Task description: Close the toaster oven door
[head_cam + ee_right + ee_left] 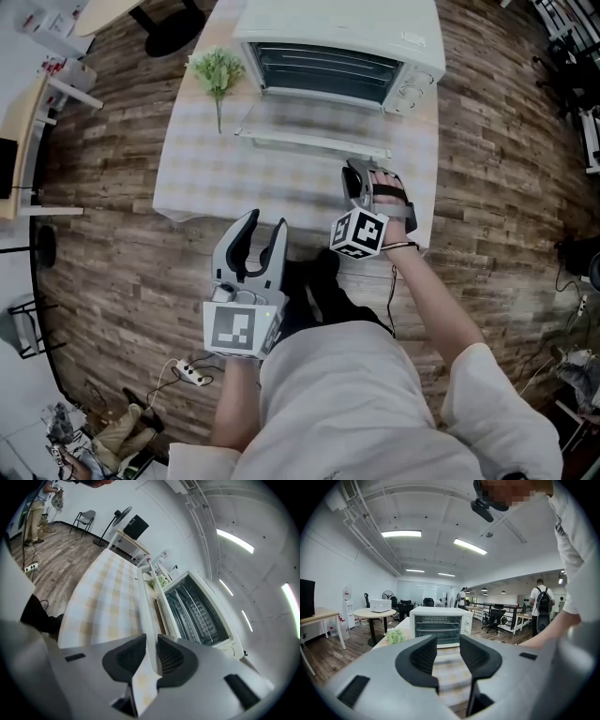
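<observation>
Toaster oven door (pixel 309 124) lies open, near level, in front of the white toaster oven (pixel 342 47) on a checked-cloth table (pixel 192 178). The right gripper (pixel 354 183) has its jaws narrowed onto the door handle (pixel 145 602) near its right end. The left gripper (pixel 253 246), jaws wide and empty, hovers off the table's near edge.

Left gripper (pixel 266 223): grey shell, black ribbed pads (pixel 423 656), white cube (pixel 242 328) with black square markers. Right gripper (pixel 353 172): matching, black hand strap (pixel 392 195). Person: white short-sleeved shirt (pixel 356 403).
</observation>
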The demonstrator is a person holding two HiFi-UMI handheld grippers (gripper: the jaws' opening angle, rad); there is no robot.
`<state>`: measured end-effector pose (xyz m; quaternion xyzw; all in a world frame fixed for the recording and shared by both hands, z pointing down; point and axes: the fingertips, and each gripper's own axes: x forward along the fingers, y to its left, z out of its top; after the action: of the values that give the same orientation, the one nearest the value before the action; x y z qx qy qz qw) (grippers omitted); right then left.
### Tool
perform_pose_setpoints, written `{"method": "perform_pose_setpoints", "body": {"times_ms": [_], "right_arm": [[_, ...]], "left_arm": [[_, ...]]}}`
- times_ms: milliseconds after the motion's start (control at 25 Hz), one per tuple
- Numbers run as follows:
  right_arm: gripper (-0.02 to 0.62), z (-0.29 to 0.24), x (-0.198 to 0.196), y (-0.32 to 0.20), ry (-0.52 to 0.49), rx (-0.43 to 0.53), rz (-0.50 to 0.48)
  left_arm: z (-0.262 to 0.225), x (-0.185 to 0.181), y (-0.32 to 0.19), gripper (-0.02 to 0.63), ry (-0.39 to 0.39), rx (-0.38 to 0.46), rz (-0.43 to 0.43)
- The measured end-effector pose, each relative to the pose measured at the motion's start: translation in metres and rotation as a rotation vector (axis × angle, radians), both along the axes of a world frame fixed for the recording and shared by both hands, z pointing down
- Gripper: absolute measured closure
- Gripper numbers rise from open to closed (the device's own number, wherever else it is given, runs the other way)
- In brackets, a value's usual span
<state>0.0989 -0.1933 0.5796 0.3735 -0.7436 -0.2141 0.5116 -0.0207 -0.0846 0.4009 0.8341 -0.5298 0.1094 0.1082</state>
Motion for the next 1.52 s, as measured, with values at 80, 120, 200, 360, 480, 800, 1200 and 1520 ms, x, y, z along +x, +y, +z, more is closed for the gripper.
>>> {"method": "perform_pose_setpoints", "body": {"times_ms": [80, 120, 200, 360, 480, 800, 1200, 1520], "right_arm": [[0.529, -0.007, 0.0, -0.004, -0.003, 0.011, -0.002], [0.529, -0.01, 0.001, -0.005, -0.003, 0.016, -0.003], [0.529, -0.016, 0.002, -0.008, -0.004, 0.025, -0.003], [0.528, -0.028, 0.004, -0.015, -0.007, 0.044, 0.001], [0.528, -0.036, 0.005, -0.02, -0.01, 0.053, 0.003], [0.523, -0.055, 0.008, -0.038, -0.001, 0.083, 0.008], [0.522, -0.077, 0.013, -0.063, -0.004, 0.12, 0.02], [0.52, -0.09, 0.016, -0.085, -0.002, 0.133, 0.027]], "left_arm": [[-0.005, 0.0, -0.001, 0.476, -0.008, 0.014, -0.001], [-0.007, 0.0, -0.001, 0.476, -0.01, 0.018, -0.002], [-0.012, 0.0, -0.002, 0.476, -0.008, 0.022, -0.008], [-0.02, 0.001, -0.003, 0.476, -0.007, 0.037, -0.012], [-0.025, 0.001, -0.005, 0.476, -0.003, 0.048, -0.013], [-0.038, 0.002, -0.016, 0.477, 0.004, 0.079, -0.013], [-0.045, 0.001, -0.028, 0.476, 0.014, 0.098, -0.009], [-0.051, -0.001, -0.04, 0.476, 0.016, 0.115, -0.003]]}}
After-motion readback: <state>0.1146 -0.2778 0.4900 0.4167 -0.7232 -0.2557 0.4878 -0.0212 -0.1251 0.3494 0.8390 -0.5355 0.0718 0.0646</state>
